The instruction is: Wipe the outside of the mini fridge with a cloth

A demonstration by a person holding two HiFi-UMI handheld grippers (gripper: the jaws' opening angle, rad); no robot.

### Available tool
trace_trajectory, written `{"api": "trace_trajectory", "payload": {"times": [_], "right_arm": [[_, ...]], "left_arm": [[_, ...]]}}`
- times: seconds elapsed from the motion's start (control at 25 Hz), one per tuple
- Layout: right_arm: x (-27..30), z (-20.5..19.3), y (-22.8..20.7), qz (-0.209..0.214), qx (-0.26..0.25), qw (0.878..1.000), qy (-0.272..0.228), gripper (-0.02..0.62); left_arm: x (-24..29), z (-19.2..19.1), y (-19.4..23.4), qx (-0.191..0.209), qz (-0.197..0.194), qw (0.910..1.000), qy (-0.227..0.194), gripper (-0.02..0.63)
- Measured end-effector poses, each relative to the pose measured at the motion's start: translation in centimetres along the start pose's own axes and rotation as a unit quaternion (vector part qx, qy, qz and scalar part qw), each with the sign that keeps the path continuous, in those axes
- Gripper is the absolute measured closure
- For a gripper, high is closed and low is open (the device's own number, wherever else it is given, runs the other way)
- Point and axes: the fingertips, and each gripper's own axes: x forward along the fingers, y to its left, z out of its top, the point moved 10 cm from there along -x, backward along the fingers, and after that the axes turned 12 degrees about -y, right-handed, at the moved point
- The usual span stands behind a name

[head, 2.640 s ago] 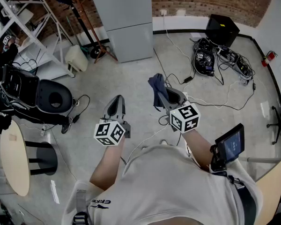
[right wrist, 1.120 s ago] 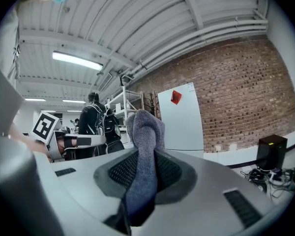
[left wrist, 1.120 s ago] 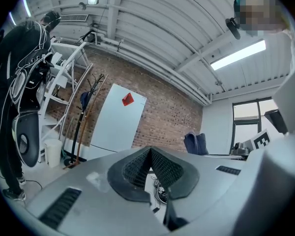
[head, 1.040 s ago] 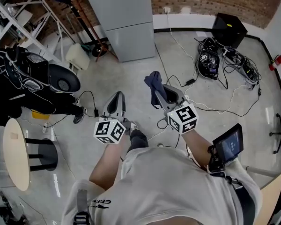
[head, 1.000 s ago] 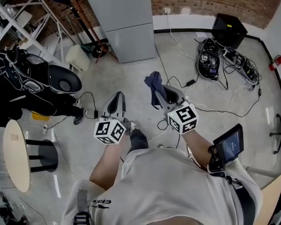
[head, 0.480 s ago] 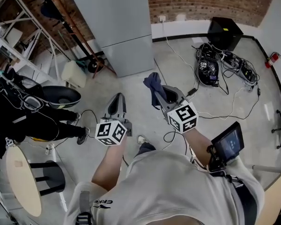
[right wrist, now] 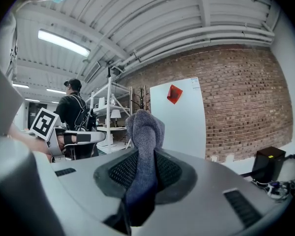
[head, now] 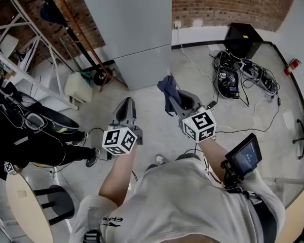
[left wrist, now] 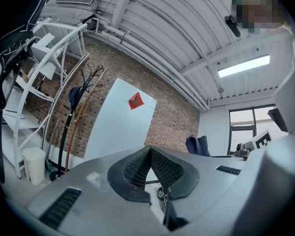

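The pale grey fridge [head: 131, 24] stands against the brick wall ahead, with a red sticker near its top [right wrist: 174, 93]. It also shows in the left gripper view as a fridge [left wrist: 120, 127] straight in front. My right gripper [head: 178, 101] is shut on a dark blue-grey cloth [head: 167, 88], which bunches up above the jaws as the cloth [right wrist: 143, 132] in the right gripper view. My left gripper [head: 125, 109] is shut with nothing between its jaws. Both grippers hang over the floor, short of the fridge front.
White shelving [head: 20, 70], a coat stand [head: 66, 14] and a white canister [head: 77, 86] sit left of the fridge. A person in black [head: 25, 135] stands at the left by a round table [head: 23, 209]. A black box [head: 243, 37] and tangled cables [head: 233, 75] lie to the right.
I have walked closer to the fridge, which now looms larger at the top of the head view. Both grippers stay shut, the right one still holding the cloth.
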Motion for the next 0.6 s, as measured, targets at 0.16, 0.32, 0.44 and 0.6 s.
{"api": "trace_trajectory", "payload": {"times": [0.16, 0.32, 0.44, 0.6], "right_arm": [[2.8, 0.5, 0.3, -0.001, -0.007, 1.000, -0.005, 0.512], [6.4, 1.1, -0.1, 0.000, -0.011, 1.000, -0.013, 0.512], [9.7, 1.9, -1.4, 0.006, -0.016, 0.999, -0.027, 0.512], [14.3, 2.4, -4.2, 0.021, -0.019, 0.998, -0.050, 0.512]], "left_arm": [[1.6, 1.7, 2.5, -0.001, 0.004, 0.9997, -0.022, 0.603], [3.0, 2.7, 4.8, -0.001, 0.006, 0.9994, -0.034, 0.603], [5.3, 3.3, 6.3, 0.002, 0.013, 0.9990, -0.043, 0.603], [8.7, 4.3, 8.1, 0.026, 0.021, 0.9976, -0.061, 0.603]]}}
